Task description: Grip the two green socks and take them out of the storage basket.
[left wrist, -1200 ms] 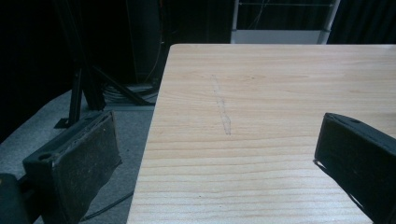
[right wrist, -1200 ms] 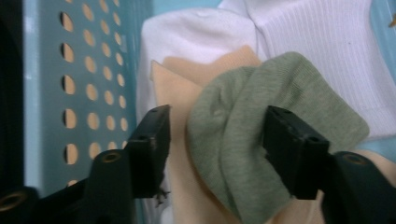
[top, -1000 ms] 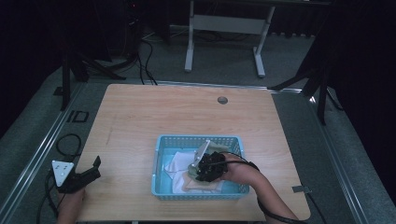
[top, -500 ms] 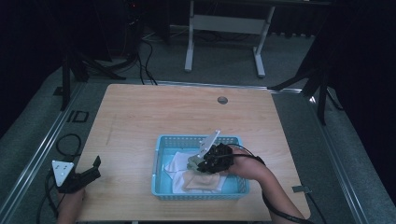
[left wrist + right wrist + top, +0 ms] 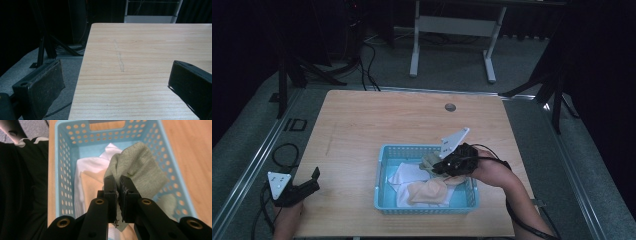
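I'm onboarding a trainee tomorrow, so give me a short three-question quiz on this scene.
1. True or false: the right gripper is shut on the grey-green cloth.
2. Which colour is the basket? A red, B blue, C black.
3. Fill in: the left gripper stands open above the wooden ____.

Key: 1 true; 2 B; 3 table.

left gripper (image 5: 307, 184): black body, grey three-cornered plate with dark dots at rear, black cable trailing behind | right gripper (image 5: 117, 185): black jaws, brass-ringed holes behind the pads, grey plate on top, black cable | forearms bare
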{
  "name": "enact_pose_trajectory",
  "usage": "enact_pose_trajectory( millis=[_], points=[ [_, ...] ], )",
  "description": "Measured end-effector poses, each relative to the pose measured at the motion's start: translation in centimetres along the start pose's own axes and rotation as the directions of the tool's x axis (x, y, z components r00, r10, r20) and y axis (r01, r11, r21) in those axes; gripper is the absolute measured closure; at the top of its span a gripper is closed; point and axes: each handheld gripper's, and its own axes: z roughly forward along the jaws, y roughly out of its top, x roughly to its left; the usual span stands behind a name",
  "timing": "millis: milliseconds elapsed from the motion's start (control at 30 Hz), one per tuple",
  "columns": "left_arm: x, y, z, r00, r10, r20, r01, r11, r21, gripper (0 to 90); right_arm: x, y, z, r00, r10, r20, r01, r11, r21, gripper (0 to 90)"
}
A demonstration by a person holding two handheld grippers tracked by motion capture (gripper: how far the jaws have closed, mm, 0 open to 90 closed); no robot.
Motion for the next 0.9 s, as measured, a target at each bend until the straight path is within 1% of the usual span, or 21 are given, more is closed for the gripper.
enact_pose_trajectory(
  millis=[67,100,167,200,233,333,367,433,467,533,700,867,900],
  points=[
    [0.0,0.0,0.0,1.0000,0.002,0.001,-0.002,1.0000,-0.001,0.5,0.0,-0.3,-0.7,1.0000,0.006,0.004,-0.006,1.000,-0.003,84.8],
    [0.0,0.0,0.0,1.0000,0.003,0.001,-0.003,1.0000,-0.001,0.5,0.0,-0.5,-1.1,0.9999,0.006,0.016,-0.006,1.000,-0.010,84.8],
    [0.0,0.0,0.0,1.0000,0.002,0.001,-0.002,1.0000,-0.001,0.5,-0.1,-0.9,-1.8,0.9996,0.011,0.024,-0.011,1.000,-0.014,84.7],
    [0.0,0.0,0.0,1.0000,0.001,0.000,-0.001,1.0000,0.000,0.5,-0.2,-1.3,-2.3,0.9991,0.024,0.035,-0.023,1.000,-0.015,84.7],
    [0.0,0.0,0.0,1.0000,0.000,-0.001,0.000,1.0000,0.001,0.5,-0.3,-1.5,-2.5,0.9991,0.027,0.033,-0.026,0.999,-0.021,84.8],
    [0.0,0.0,0.0,1.0000,0.002,-0.001,-0.002,1.0000,0.000,0.5,-0.4,-2.5,-3.8,0.9975,0.047,0.053,-0.046,0.999,-0.028,84.7],
    [0.0,0.0,0.0,1.0000,0.001,-0.001,-0.001,1.0000,0.000,0.5,-0.4,-2.9,-4.2,0.9963,0.053,0.067,-0.052,0.998,-0.030,84.7],
    [0.0,0.0,0.0,1.0000,0.002,-0.001,-0.002,1.0000,0.000,0.5,-0.5,-3.7,-5.0,0.9943,0.071,0.080,-0.068,0.997,-0.036,84.7],
    [0.0,0.0,0.0,1.0000,0.002,-0.001,-0.002,1.0000,0.000,0.5,-0.6,-4.1,-5.4,0.9924,0.080,0.093,-0.077,0.996,-0.036,84.7],
    [0.0,0.0,0.0,1.0000,0.001,-0.001,-0.001,1.0000,0.000,0.5,-0.7,-5.1,-6.1,0.9897,0.099,0.103,-0.095,0.994,-0.044,84.7],
    [0.0,0.0,0.0,1.0000,0.000,-0.001,0.000,1.0000,0.000,0.5,-1.0,-7.7,-7.4,0.9782,0.160,0.133,-0.153,0.987,-0.056,84.7],
    [0.0,0.0,0.0,1.0000,-0.001,-0.001,0.001,1.0000,0.002,0.5,-1.0,-10.6,-8.5,0.9629,0.223,0.152,-0.214,0.974,-0.070,84.7],
    [0.0,0.0,0.0,1.0000,-0.001,-0.001,0.001,1.0000,0.002,0.5,-1.0,-11.2,-8.7,0.9589,0.232,0.163,-0.224,0.972,-0.067,84.7]
  ],
)
